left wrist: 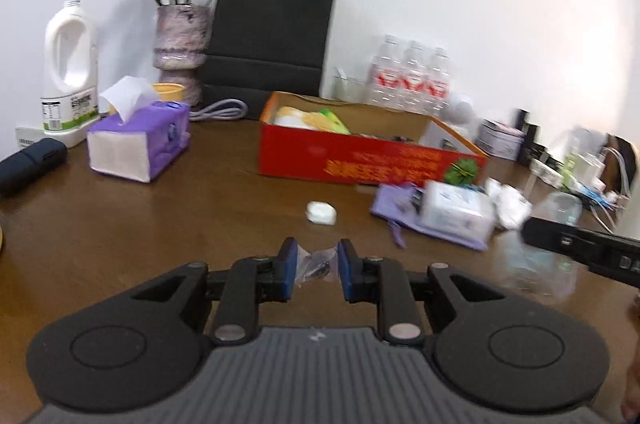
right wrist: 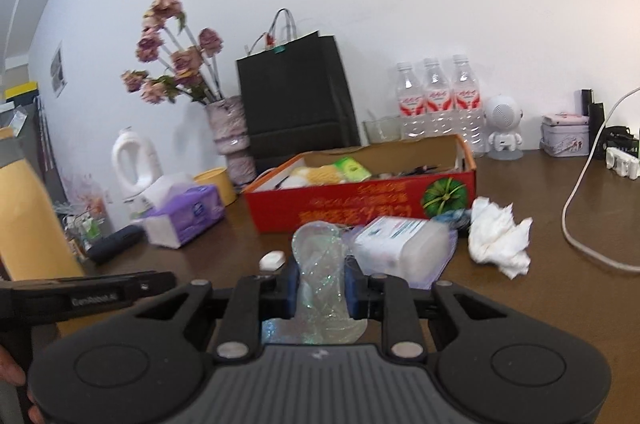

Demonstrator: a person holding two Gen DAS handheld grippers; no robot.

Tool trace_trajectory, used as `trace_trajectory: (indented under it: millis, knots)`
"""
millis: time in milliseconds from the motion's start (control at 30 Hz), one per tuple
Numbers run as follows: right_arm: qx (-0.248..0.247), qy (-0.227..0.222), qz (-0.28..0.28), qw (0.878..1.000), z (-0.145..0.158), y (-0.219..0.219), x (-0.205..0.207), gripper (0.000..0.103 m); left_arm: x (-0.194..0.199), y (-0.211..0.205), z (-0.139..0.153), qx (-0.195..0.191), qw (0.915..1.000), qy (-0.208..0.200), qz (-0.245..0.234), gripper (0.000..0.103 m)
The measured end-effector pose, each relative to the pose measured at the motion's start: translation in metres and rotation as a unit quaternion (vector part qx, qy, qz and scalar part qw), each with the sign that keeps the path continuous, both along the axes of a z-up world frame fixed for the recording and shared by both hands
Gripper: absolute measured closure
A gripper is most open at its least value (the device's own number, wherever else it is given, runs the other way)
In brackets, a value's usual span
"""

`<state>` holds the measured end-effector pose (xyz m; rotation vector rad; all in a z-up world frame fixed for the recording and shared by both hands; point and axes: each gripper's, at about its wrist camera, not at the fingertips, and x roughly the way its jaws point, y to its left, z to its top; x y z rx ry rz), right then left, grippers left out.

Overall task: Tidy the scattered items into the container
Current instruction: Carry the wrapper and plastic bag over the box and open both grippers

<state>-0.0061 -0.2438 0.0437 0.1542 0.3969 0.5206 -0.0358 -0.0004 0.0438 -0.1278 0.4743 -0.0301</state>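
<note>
The red cardboard box (left wrist: 360, 160) stands open at the table's middle, with several items inside; it also shows in the right wrist view (right wrist: 360, 200). My left gripper (left wrist: 317, 264) is shut on a small clear plastic bag (left wrist: 318, 264) with dark bits, held above the table in front of the box. My right gripper (right wrist: 321, 282) is shut on a clear glittery plastic piece (right wrist: 320, 264), held near the box's front. A small white case (left wrist: 321, 213), a white wipes pack (left wrist: 456, 210) on a purple pouch (left wrist: 392, 204), and crumpled white tissue (right wrist: 498, 238) lie loose on the table.
A purple tissue box (left wrist: 138, 140), a white jug (left wrist: 70, 64), a vase of dried flowers (left wrist: 182, 56), a black paper bag (left wrist: 272, 36) and water bottles (left wrist: 412, 76) line the back. A white cable (right wrist: 580, 216) lies at the right. A dark case (left wrist: 30, 164) lies left.
</note>
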Motion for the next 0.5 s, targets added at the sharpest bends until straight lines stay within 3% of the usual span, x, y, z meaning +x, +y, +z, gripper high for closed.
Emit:
trace_trajectory:
  millis: [167,300,500]
  knots:
    - [-0.007,-0.013,-0.004,1.0,-0.001,0.005,-0.034,0.082,-0.027,-0.019,-0.004,0.005,0.9996,-0.009,-0.025,0.08]
    - [0.016,-0.021,0.004,1.0,-0.002,0.004,-0.065,0.082,-0.054,-0.029,-0.008,0.017,0.9993,-0.021,-0.027,0.08]
    - [0.011,-0.027,0.008,1.0,-0.006,0.012,-0.094,0.081,-0.082,-0.027,-0.009,0.015,0.9985,-0.045,-0.029,0.08]
